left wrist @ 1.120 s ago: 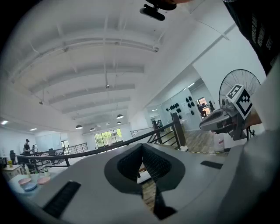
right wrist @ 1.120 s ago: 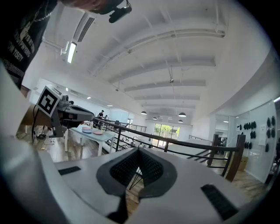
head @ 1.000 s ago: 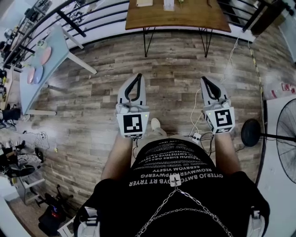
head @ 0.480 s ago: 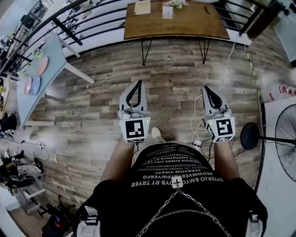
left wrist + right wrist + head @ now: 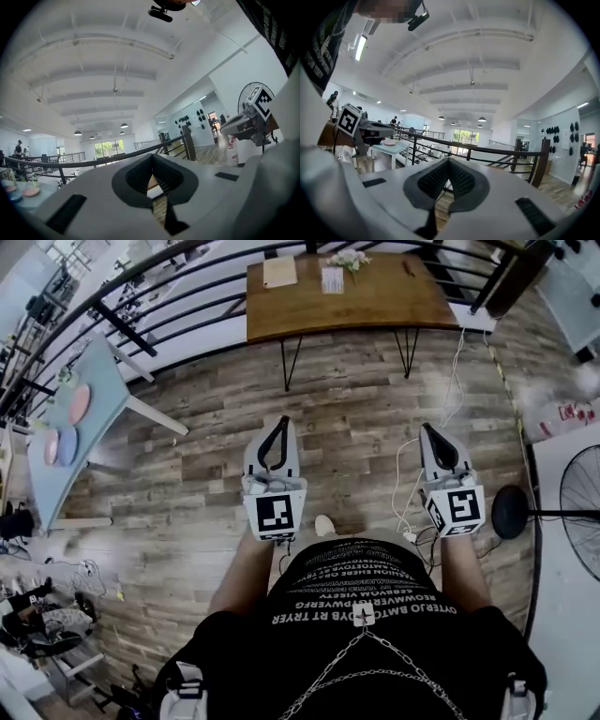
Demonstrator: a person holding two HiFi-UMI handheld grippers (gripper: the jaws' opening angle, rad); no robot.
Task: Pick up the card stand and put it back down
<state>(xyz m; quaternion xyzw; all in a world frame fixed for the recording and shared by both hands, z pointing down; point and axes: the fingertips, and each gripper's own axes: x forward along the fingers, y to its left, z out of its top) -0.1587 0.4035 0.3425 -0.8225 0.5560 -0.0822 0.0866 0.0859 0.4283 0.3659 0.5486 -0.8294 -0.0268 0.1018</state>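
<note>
My left gripper [image 5: 276,426], right gripper [image 5: 432,433]: jaws closed, empty. Card stand [image 5: 333,279] on wooden table [image 5: 394,298], 12 o'clock.

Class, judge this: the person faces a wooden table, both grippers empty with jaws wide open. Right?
Not quite: the jaws are shut, not wide open. The left gripper view shows the left gripper closed on nothing, and the right gripper view shows the same for the right gripper. The rest holds.
</note>
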